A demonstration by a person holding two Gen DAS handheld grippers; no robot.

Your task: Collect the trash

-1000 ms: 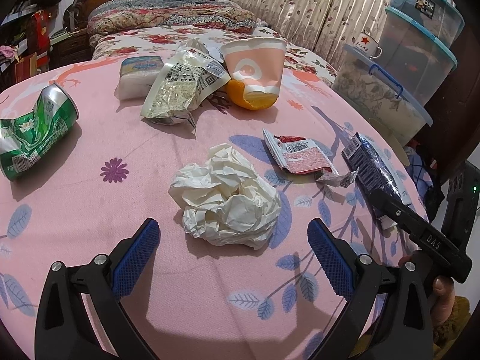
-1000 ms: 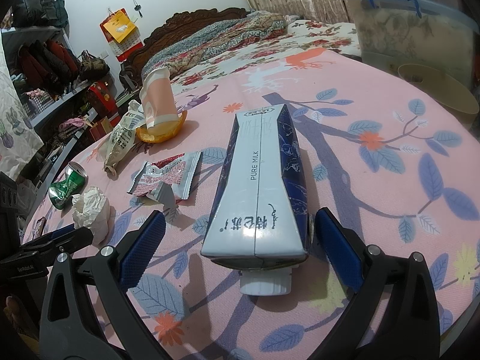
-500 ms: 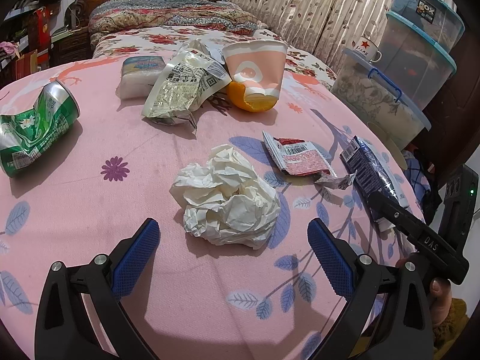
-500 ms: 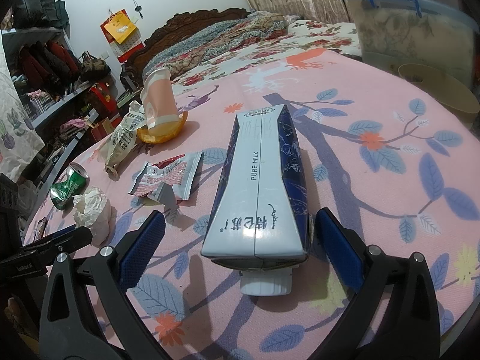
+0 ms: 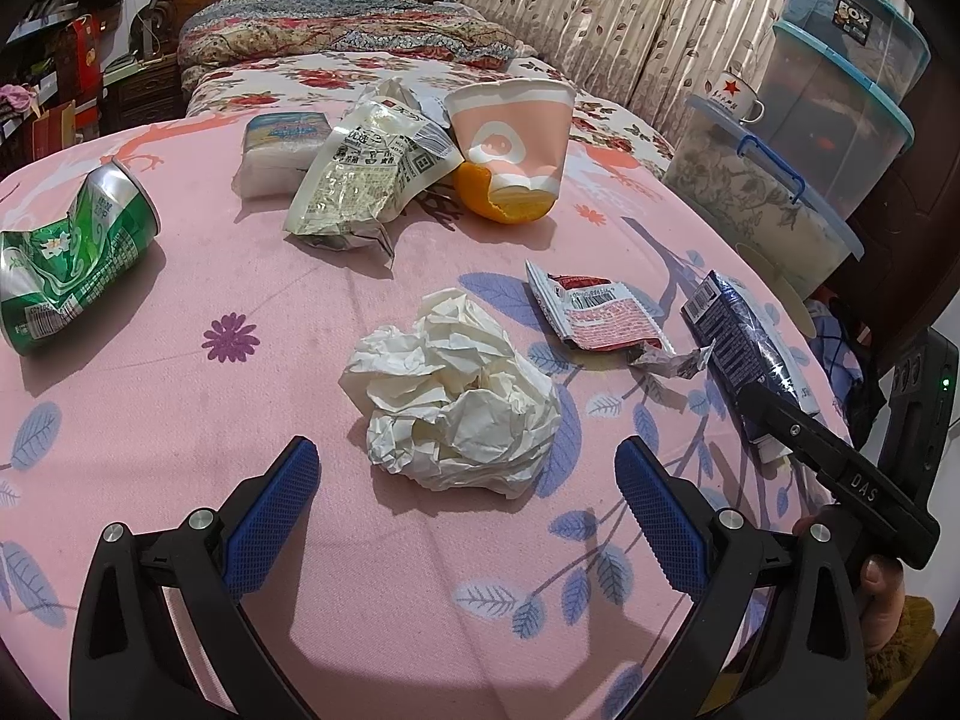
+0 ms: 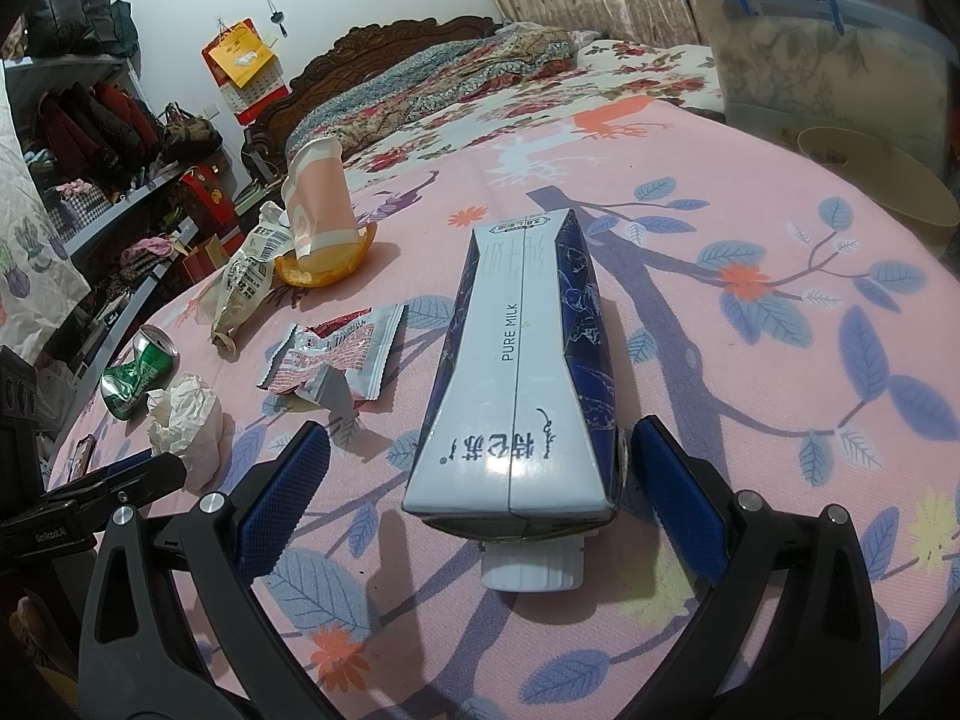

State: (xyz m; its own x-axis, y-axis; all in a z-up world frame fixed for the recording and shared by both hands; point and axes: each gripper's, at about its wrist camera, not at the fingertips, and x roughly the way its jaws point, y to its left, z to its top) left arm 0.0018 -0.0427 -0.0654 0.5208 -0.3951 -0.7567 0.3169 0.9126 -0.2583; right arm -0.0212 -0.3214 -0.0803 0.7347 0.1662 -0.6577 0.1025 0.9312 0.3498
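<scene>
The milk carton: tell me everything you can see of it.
The milk carton is a flattened paperboard pack, white on top with dark blue printed sides, marked PURE MILK. It lies on the pink tablecloth, its white screw cap toward the camera. It sits between the open right gripper fingers, seemingly ungripped. A torn wrapper lies beside it.

A pink leaf-patterned cloth covers the counter [image 5: 180, 396]. Beyond it at twelve o'clock stands a bed [image 5: 360, 54] with a carved wooden headboard. Stacked storage boxes [image 5: 840, 90] rise at two o'clock, an enamel mug [image 5: 735, 97] resting on the lowest lid.
</scene>
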